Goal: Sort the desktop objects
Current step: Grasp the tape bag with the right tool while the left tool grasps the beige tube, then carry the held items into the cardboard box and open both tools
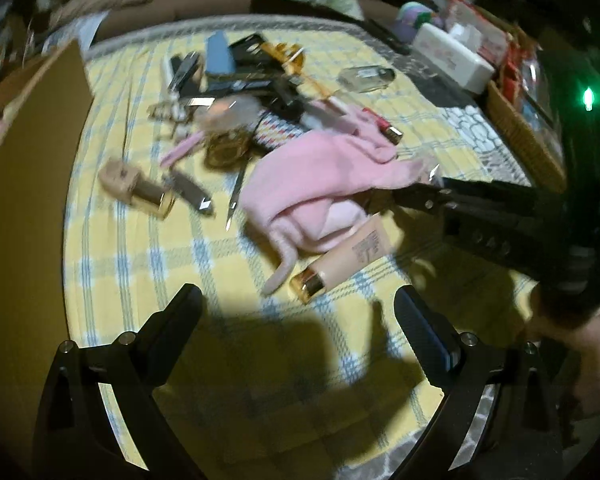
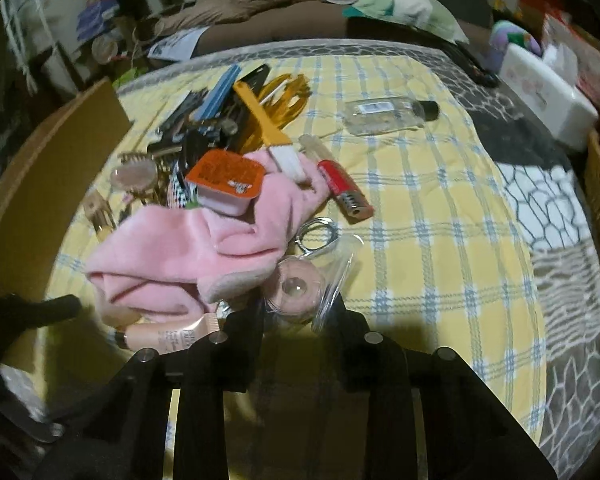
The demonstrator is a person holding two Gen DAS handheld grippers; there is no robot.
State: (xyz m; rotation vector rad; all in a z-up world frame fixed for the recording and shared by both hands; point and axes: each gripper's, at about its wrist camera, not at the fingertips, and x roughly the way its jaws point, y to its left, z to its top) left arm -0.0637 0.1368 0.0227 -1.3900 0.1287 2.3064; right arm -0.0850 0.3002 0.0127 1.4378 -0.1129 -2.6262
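Observation:
A pile of small objects lies on a yellow checked cloth [image 1: 180, 264]. A pink towel [image 1: 300, 176] is draped over the pile; it also shows in the right wrist view [image 2: 172, 248]. My left gripper [image 1: 300, 312] is open and empty, just short of a beige tube with a gold cap [image 1: 340, 264]. My right gripper [image 2: 300, 312] is shut on a clear round container with a pink inside [image 2: 296, 290], next to the towel's edge. In the left wrist view the right gripper [image 1: 420, 194] reaches in from the right at the towel.
A cardboard box [image 1: 28, 184] stands at the left. A clear bottle [image 2: 384, 116], a red lighter [image 2: 342, 190], an orange-lidded cup [image 2: 224, 182], scissors [image 2: 316, 236] and a white tissue box [image 2: 548, 92] lie around. A wicker basket [image 1: 520, 132] is at the right.

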